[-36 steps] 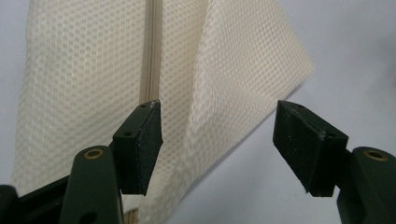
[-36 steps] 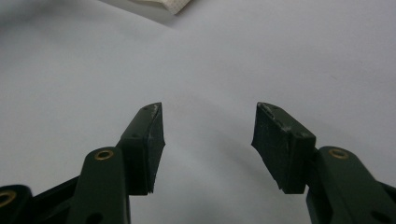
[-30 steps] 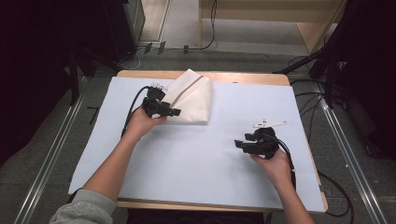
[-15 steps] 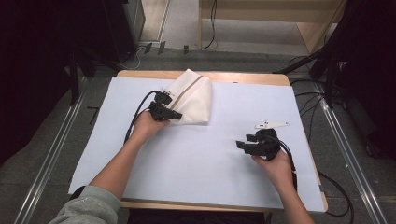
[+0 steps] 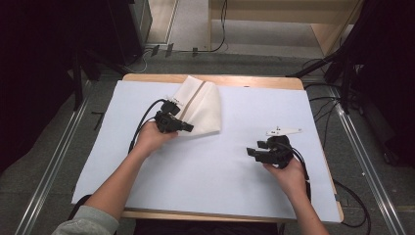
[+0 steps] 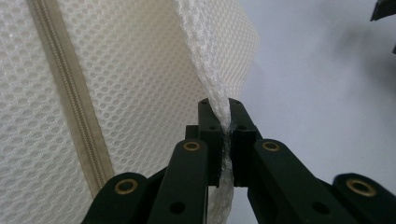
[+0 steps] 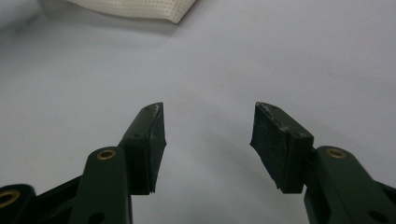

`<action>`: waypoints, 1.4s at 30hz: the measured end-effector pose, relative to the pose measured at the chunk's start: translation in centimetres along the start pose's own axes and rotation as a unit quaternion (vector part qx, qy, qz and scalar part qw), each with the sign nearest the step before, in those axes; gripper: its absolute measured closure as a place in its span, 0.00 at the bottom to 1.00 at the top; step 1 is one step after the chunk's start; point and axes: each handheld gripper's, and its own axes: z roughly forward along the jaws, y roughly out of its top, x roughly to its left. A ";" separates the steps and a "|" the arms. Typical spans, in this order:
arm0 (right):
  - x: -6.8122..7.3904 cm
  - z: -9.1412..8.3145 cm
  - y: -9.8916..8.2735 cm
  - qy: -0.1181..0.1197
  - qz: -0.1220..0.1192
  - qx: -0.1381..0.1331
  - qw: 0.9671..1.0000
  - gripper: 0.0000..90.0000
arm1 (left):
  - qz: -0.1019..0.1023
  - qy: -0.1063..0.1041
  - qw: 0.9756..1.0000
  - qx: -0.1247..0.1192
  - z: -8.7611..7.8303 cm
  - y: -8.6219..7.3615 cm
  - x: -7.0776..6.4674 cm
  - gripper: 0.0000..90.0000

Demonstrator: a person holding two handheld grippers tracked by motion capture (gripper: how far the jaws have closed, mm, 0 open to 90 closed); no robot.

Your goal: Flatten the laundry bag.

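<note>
Left gripper had slid toward the one mesh bag and just closed on its edge.

From above, that zippered bag lay at the far middle of the white table, two grippers over it, dark floor around. Left gripper view: fabric pinched between the pads. Right gripper view: jaws stood apart, empty.

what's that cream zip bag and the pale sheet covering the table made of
Cream zippered mesh bag: looks like a woven synthetic mesh, matte, by its honeycomb holes and limp fold between the left gripper pads; beige zip tape along it. Pale blue-white table sheet: smooth, matte, seamless, probably paper or thin plastic; I cannot tell which.
</note>
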 end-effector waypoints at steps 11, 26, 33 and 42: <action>1.2 0.0 0.4 0.002 -0.010 -0.002 1.000 0.52 | 0.019 -0.027 0.999 0.006 -1.1 -1.6 -3.3 0.98; 4.2 0.9 1.6 0.021 -0.041 0.005 0.999 0.63 | 0.012 -0.029 0.999 -0.015 -2.7 -4.0 -4.3 0.70; 6.8 1.9 2.9 0.043 -0.065 0.018 0.997 0.67 | -0.002 0.017 0.999 -0.048 -6.0 -5.0 -2.7 0.64; 8.9 3.4 4.7 0.060 -0.086 0.023 0.994 0.68 | -0.038 0.066 0.995 -0.059 -7.3 -6.7 0.5 0.58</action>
